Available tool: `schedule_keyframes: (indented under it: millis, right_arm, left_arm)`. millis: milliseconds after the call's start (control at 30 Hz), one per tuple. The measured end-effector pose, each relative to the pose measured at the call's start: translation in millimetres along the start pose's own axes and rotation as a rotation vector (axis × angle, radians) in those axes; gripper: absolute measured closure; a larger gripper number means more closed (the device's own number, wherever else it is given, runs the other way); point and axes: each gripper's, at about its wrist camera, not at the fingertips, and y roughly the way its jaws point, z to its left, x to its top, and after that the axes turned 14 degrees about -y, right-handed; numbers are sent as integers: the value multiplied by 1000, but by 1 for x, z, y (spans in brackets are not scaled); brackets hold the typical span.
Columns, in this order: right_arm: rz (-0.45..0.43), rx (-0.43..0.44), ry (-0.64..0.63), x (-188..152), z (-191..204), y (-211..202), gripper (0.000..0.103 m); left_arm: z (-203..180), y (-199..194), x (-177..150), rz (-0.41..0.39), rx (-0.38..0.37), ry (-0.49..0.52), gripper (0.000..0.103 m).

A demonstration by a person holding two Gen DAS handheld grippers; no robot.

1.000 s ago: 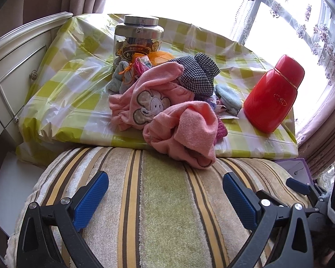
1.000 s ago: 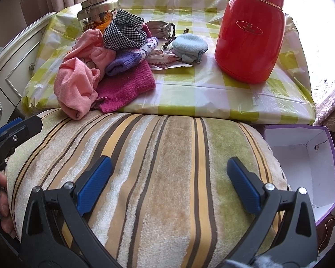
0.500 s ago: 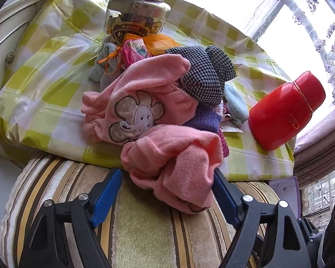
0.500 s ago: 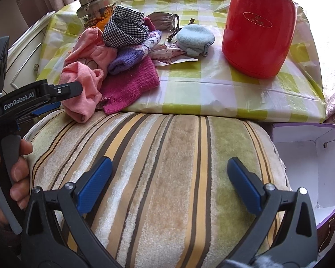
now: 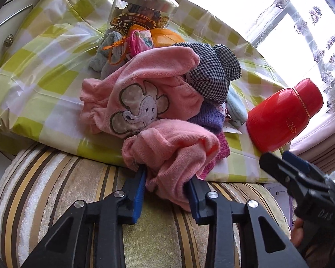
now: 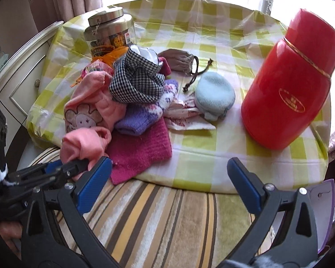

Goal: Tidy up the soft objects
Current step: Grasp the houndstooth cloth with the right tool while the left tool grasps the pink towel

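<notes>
A heap of soft things lies on the checked tablecloth (image 6: 212,51): a pink garment with an elephant patch (image 5: 140,102), a black-and-white checked cloth (image 6: 136,78), a purple knit piece (image 6: 138,120) and a magenta knit cloth (image 6: 140,151). A pink terry cloth (image 5: 174,147) hangs over the table's front edge. My left gripper (image 5: 166,193) has its jaws closing, and both blue pads press into this cloth's lower fold. My right gripper (image 6: 169,178) is open over the table's front edge, with nothing between its fingers.
A red flask (image 6: 290,89) stands at the right, a lidded jar (image 6: 109,33) behind the heap. A light blue pouch (image 6: 214,93) and a grey drawstring pouch (image 6: 178,60) lie mid-table. A striped cushion (image 6: 156,218) sits below the edge, a purple box (image 6: 323,212) at right.
My left gripper moved forward to the pink terry cloth and its jaws came in from wide open onto the fold. My right gripper moved forward toward the table edge, still open.
</notes>
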Motion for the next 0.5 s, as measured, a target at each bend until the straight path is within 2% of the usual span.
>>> schedule_keyframes:
  millis: [233,433,500]
  right_arm:
    - [-81,-14,-60,62,19,24,0]
    - [-87,-21,-77,82,30,53,1]
    - [-83,-26,-80,84,31,61,5]
  left_arm:
    - [0,-5,-4,-32,5,11,69]
    - [2,-7,-6,-42,9,11,69]
    - [2,-7,-6,-44,12,13,69]
